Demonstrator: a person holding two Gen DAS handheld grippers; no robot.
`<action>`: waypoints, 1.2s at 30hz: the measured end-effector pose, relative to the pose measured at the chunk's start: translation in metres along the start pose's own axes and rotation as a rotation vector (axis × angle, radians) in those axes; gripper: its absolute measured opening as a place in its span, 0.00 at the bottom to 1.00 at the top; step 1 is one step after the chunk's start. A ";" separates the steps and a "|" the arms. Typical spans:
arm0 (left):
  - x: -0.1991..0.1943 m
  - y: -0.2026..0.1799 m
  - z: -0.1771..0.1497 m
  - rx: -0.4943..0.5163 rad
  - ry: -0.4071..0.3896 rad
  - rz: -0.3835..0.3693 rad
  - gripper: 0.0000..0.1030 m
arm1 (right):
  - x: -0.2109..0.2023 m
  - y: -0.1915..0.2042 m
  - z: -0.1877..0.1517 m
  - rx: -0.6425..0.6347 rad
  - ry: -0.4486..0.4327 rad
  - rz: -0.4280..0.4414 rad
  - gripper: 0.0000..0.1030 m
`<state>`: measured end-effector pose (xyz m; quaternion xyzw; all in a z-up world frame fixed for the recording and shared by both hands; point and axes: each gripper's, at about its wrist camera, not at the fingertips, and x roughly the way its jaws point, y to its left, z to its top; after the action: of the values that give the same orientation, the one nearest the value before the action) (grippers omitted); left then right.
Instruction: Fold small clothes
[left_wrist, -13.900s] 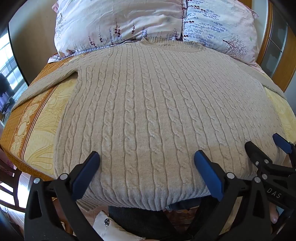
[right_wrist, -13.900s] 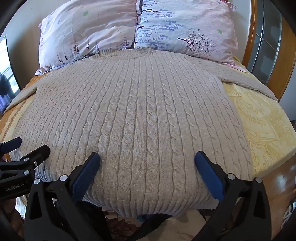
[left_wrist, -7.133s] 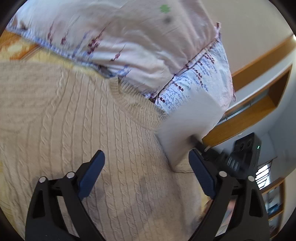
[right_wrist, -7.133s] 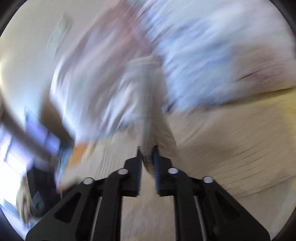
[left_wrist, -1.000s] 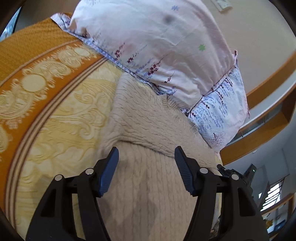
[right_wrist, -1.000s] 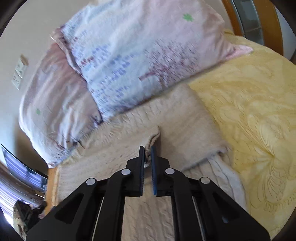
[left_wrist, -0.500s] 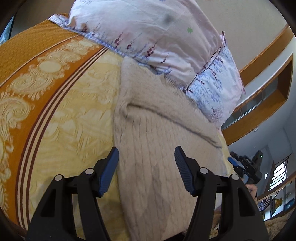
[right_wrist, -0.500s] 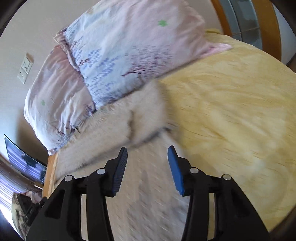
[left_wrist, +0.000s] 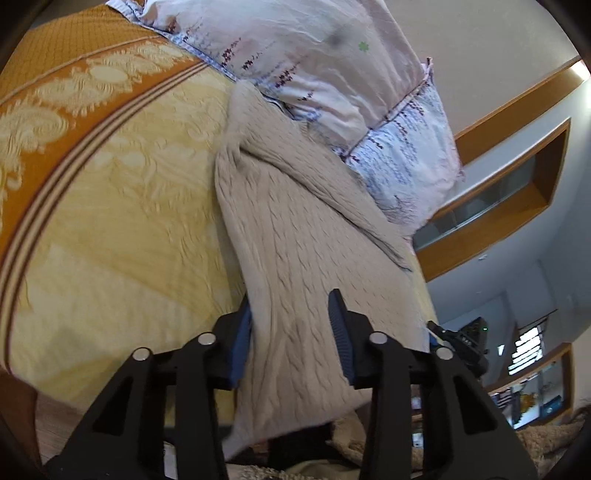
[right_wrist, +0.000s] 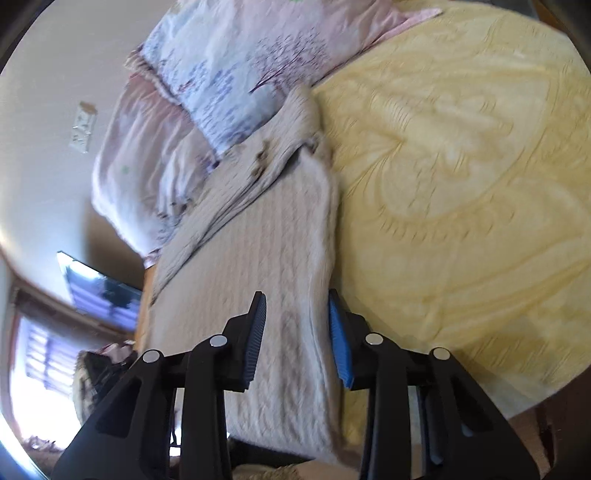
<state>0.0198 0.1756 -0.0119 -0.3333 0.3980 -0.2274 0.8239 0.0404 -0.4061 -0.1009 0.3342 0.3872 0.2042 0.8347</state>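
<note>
From my left tongs (left_wrist: 291, 332) I see the beige cable-knit sweater (left_wrist: 295, 240) lying lengthwise on the yellow bedspread (left_wrist: 110, 203), sleeves folded in, collar end against the pillows (left_wrist: 332, 74); the jaws have just been closing, its left edge lies between them, the pads not visibly pressing, so released. Only this view shows the orange border (left_wrist: 55, 55). The right tongs (right_wrist: 297, 332), likewise closing and released, straddle the right edge of the sweater (right_wrist: 258, 240); only there do I see a wall switch (right_wrist: 83, 127).
</note>
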 end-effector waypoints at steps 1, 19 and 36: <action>-0.001 -0.001 -0.004 -0.003 0.001 -0.019 0.35 | -0.001 -0.001 -0.004 -0.003 0.011 0.038 0.33; -0.011 0.014 -0.069 -0.018 0.112 -0.139 0.37 | -0.007 -0.020 -0.072 -0.085 0.232 0.147 0.34; 0.000 0.005 -0.075 0.073 0.169 -0.142 0.08 | -0.012 0.008 -0.073 -0.234 0.187 0.234 0.09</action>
<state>-0.0401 0.1514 -0.0508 -0.3102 0.4330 -0.3266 0.7808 -0.0244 -0.3787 -0.1239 0.2570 0.3950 0.3739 0.7989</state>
